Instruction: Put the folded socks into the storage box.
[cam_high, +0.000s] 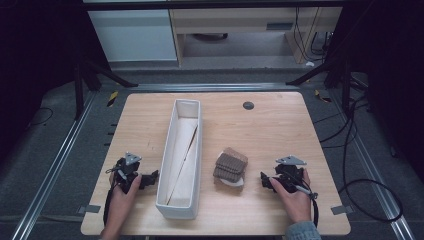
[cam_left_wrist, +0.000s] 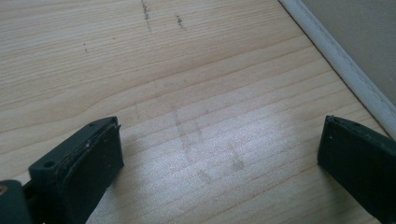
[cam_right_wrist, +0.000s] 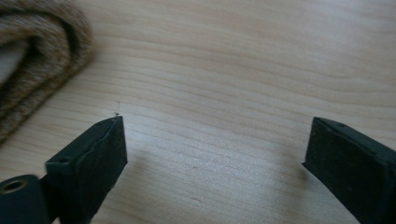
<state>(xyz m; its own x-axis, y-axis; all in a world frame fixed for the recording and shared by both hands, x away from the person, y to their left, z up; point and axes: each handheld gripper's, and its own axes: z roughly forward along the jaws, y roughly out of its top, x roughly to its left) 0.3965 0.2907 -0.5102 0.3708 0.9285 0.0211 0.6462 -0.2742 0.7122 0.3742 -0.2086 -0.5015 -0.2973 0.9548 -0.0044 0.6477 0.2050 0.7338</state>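
Note:
A long white box (cam_high: 181, 155) stands lengthwise in the middle of the wooden table (cam_high: 270, 130), with pale sheets lying inside it. To its right lies a folded brown knitted cloth (cam_high: 230, 166) with a white piece under its near end. My left gripper (cam_high: 151, 176) rests low on the table just left of the box, jaws open over bare wood (cam_left_wrist: 219, 140); the box's white rim (cam_left_wrist: 345, 70) runs along the upper right of its view. My right gripper (cam_high: 264, 179) sits right of the cloth, open and empty (cam_right_wrist: 215, 154), with the cloth's folded edge (cam_right_wrist: 37, 51) at its upper left.
A small dark round disc (cam_high: 248, 105) is set in the tabletop at the back. Metal rails, black stand legs and cables run along the floor on both sides of the table. A pale cabinet stands beyond the far edge.

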